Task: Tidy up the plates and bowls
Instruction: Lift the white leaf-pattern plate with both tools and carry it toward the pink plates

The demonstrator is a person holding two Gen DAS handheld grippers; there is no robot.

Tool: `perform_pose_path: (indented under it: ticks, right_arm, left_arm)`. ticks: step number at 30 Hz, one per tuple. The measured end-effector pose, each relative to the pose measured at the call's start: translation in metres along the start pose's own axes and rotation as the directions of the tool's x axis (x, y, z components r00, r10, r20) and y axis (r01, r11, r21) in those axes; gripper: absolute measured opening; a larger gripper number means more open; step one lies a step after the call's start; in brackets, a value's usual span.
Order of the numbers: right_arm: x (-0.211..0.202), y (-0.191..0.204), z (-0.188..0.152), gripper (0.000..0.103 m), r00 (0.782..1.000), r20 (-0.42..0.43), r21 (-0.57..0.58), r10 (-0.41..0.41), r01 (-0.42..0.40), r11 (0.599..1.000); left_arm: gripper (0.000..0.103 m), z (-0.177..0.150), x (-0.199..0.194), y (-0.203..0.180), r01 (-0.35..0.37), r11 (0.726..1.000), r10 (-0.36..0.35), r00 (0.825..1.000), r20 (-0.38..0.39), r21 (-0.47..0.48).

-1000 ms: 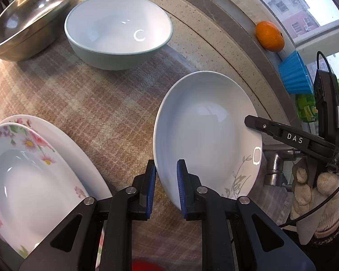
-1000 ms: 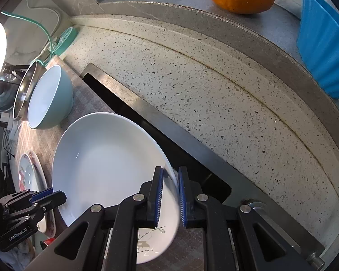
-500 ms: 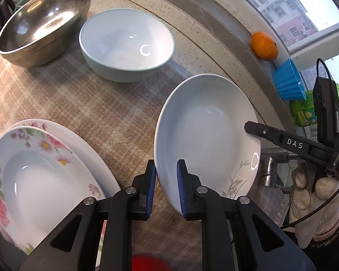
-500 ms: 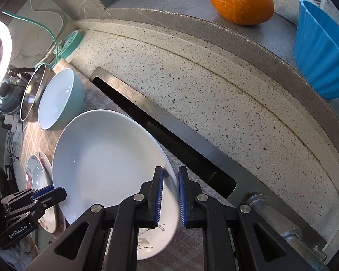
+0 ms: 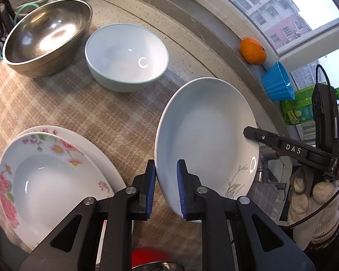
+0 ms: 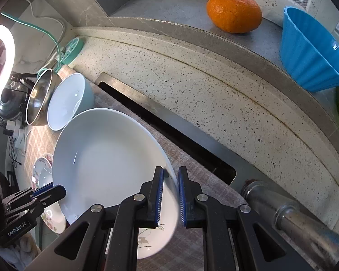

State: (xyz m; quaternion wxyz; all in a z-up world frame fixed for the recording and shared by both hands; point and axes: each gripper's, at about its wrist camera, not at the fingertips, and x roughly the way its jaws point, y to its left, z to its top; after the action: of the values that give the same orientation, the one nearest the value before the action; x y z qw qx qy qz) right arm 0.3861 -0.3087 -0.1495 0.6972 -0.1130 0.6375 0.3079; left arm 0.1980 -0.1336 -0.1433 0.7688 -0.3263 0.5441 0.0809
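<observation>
White plate (image 5: 205,133): centre frame, tilted. L tongs (image 5: 166,186) pinch its lower-left rim; R tongs (image 6: 170,195) pinch the opposite rim.

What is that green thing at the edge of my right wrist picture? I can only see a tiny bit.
Observer: The left wrist view shows all of it. It is a green bottle with a pump top, standing next to the blue cup on the sill.
Operator: Is the other gripper holding my plate too?
Observer: Yes. The left gripper has one blue pad on each side of the white plate rim, across from your side.
Operator: How many flowery plates are there?
Observer: Two flowered plates, one stacked inside the other, lie on the checked cloth to the left of your plate.
</observation>
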Motion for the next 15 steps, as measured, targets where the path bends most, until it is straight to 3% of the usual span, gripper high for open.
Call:
perform_pose_path:
  ticks: [15]
  right_arm:
    - [-0.026,0.040,-0.015,0.012,0.998,0.049,0.012,-0.030,0.029,0.999]
  left_arm:
    - [0.016,-0.002,-0.036,0.020,0.035,0.999,-0.036,0.999,0.029,0.023]
